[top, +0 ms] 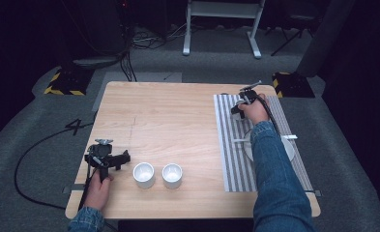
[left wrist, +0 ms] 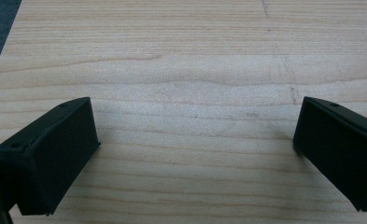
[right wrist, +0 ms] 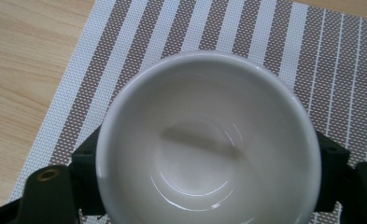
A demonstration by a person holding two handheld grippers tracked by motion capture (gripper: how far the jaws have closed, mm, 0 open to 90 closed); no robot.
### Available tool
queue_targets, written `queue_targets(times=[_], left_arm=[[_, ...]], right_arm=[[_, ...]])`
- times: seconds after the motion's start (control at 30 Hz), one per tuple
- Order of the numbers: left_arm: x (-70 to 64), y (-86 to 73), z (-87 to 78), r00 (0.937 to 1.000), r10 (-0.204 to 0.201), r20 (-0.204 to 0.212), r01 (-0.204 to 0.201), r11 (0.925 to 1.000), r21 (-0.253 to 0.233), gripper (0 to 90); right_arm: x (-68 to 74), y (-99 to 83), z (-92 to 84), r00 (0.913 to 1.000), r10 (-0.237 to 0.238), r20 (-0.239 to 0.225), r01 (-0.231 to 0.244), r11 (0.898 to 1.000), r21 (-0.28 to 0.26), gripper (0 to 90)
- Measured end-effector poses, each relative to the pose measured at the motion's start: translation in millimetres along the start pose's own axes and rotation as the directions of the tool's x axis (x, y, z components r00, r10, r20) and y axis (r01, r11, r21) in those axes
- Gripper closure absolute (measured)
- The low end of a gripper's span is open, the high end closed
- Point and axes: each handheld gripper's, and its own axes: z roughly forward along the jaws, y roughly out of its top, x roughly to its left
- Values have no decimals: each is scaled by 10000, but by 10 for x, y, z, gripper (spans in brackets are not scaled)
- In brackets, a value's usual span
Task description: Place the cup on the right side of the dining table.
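Slippage is our main worry. Our right gripper point(right wrist: 209, 186) clamps a white cup point(right wrist: 209, 140) from outside, jaws pressed on opposite sides of its smooth glazed wall, over the far end of the striped placemat point(top: 226, 145). We cannot tell whether the cup's base touches the mat or hangs just above it. If we tilt the hand, or ease the squeeze early, the cup may slide out and tip or knock on the mat. Behind our sleeve a white plate point(top: 289, 150) lies on the same mat, so a careless pull back could brush it.

Our left gripper point(top: 122, 159) holds nothing, jaws spread wide over bare table point(left wrist: 181, 56). It sits just beside 2 more white cups point(top: 143, 174), and a sideways drift could shove the nearer one into its neighbour.
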Motion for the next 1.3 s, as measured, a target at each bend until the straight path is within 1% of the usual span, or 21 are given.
queue_targets(times=[0.17, 0.2, 0.27, 0.37, 0.5, 0.53, 0.7, 0.8, 0.97, 1.1, 1.3], left_arm=[[0, 0, 0, 10000, -1, 2, 1, 10000, 0, 1], [0, 1, 0, 10000, -2, 1, 2, 10000, 1, 1], [0, 2, 1, 10000, 0, 5, 0, 10000, 1, 0], [-1, 3, 2, 10000, 4, 2, -4, 10000, 0, 1], [-3, 7, 6, 10000, -11, -2, 11, 10000, 0, 0], [-3, 7, 6, 10000, -9, -2, 9, 10000, 1, 1], [-2, 6, 6, 10000, -6, -4, 6, 10000, -4, 1], [-2, 6, 6, 10000, -6, -4, 6, 10000, -4, 1], [-2, 6, 6, 10000, -9, -2, 9, 10000, -3, 1], [-2, 6, 6, 10000, -8, -3, 8, 10000, -8, 1], [-1, 3, 4, 10000, 1, 5, -1, 10000, -7, 2]], right_arm=[[28, 11, -77, 10000, 3, 63, -2, 9998, -174, 194], [47, 10, -107, 9998, -60, 196, 63, 9998, -173, 185], [78, 11, -156, 9995, -235, 229, 241, 9994, -236, 171], [108, 6, -242, 9992, -246, 328, 258, 9989, -383, 152], [87, -4, -339, 9998, -105, 183, 114, 9986, -507, 159], [91, -12, -391, 9998, -120, 139, 128, 9984, -558, 159], [148, -39, -584, 9987, -513, 41, 515, 9953, -824, 159], [213, -52, -713, 9969, -744, -259, 714, 9922, -1027, 160], [313, -81, -868, 9931, -1081, -463, 1018, 9875, -1204, 162], [403, -130, -972, 9888, -1342, -654, 1244, 9829, -1359, 165], [537, -238, -1154, 9792, -1798, -940, 1637, 9738, -1581, 166]])
